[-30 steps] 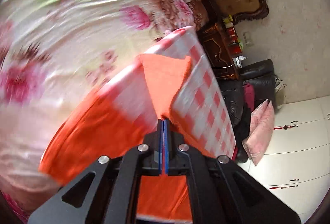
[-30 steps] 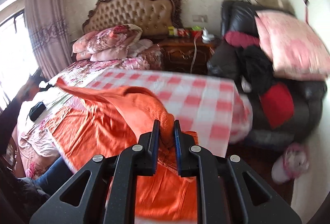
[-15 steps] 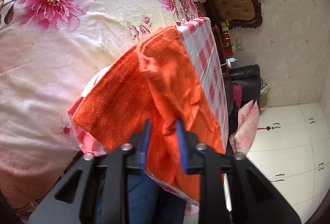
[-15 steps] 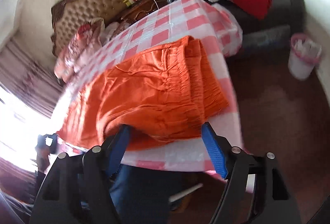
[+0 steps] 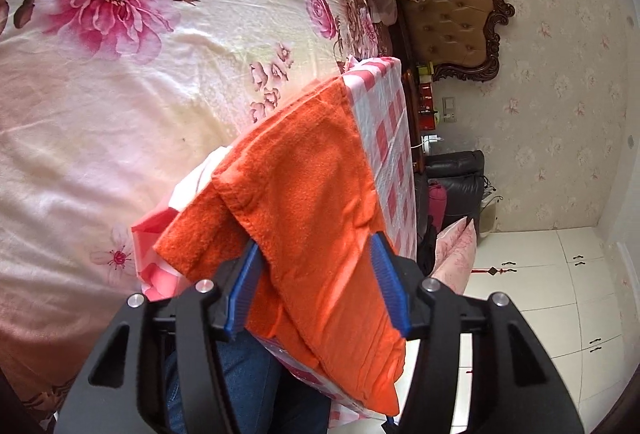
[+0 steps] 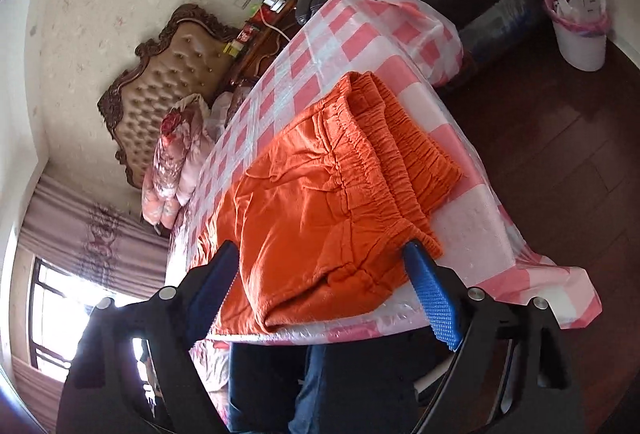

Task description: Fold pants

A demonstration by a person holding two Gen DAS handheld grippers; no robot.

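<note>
While the orange pants (image 6: 336, 194) lay folded on the pink-checked tablecloth (image 6: 348, 34), both grippers stood at the near edge of that cloth with their jaws opening. From the right wrist camera, the right gripper (image 6: 324, 282) had its blue pads spread wide, one at each side of the near end of the pants; neither pad pressed the fabric, and the gathered elastic waistband sat toward the cloth's right edge, doubled over itself. From the left wrist camera, the left gripper (image 5: 318, 286) was parted about halfway, its blue pads flanking the leg end of the pants (image 5: 304, 202), which hung a little over the tablecloth (image 5: 390, 122) edge. The fabric ran between the pads, and I could not tell whether the left pad brushed it; it was not clamped. A floral bedspread (image 5: 120, 74) spread out beyond the cloth's far side, and a person's blue jeans (image 6: 260, 386) showed just below the cloth's near edge.
</note>
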